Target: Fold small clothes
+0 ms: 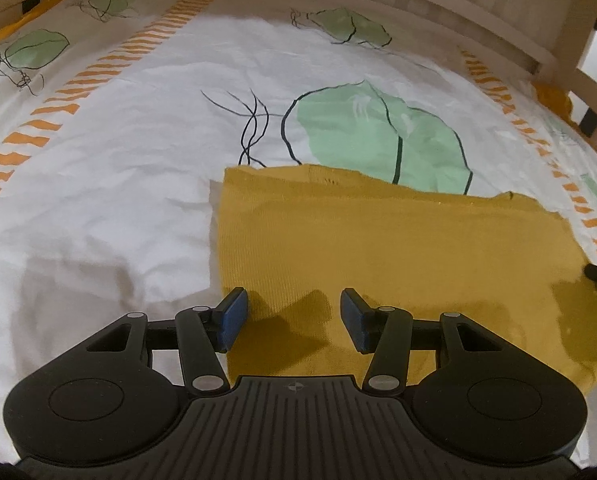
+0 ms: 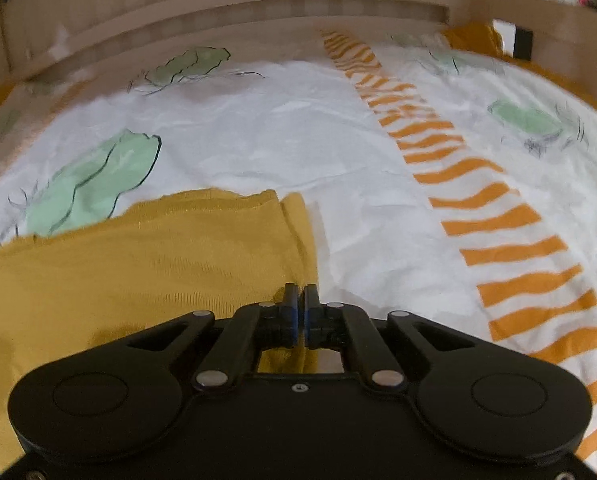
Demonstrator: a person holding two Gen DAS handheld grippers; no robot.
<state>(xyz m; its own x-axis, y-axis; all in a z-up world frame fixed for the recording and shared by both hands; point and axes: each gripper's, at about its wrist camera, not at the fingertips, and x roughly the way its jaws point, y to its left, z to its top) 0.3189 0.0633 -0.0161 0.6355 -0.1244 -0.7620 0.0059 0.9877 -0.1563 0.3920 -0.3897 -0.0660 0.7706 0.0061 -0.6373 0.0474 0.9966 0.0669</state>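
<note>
A mustard-yellow knit garment [image 1: 378,248] lies flat on a white bedsheet [image 1: 118,168] in a folded rectangle. My left gripper [image 1: 294,318] is open, its blue pads hovering over the garment's near left edge with nothing between them. In the right wrist view the same garment [image 2: 146,256] fills the lower left. My right gripper [image 2: 299,312] is shut at the garment's right edge; its pads are together and seem to pinch the yellow fabric there, though the contact is partly hidden.
The sheet has green leaf prints [image 1: 382,132] and orange striped bands [image 2: 486,200]. A wooden bed rail [image 2: 226,4] runs along the far side, with a wooden post [image 1: 578,68] at the right. Another yellow cloth [image 2: 474,38] lies at the far corner.
</note>
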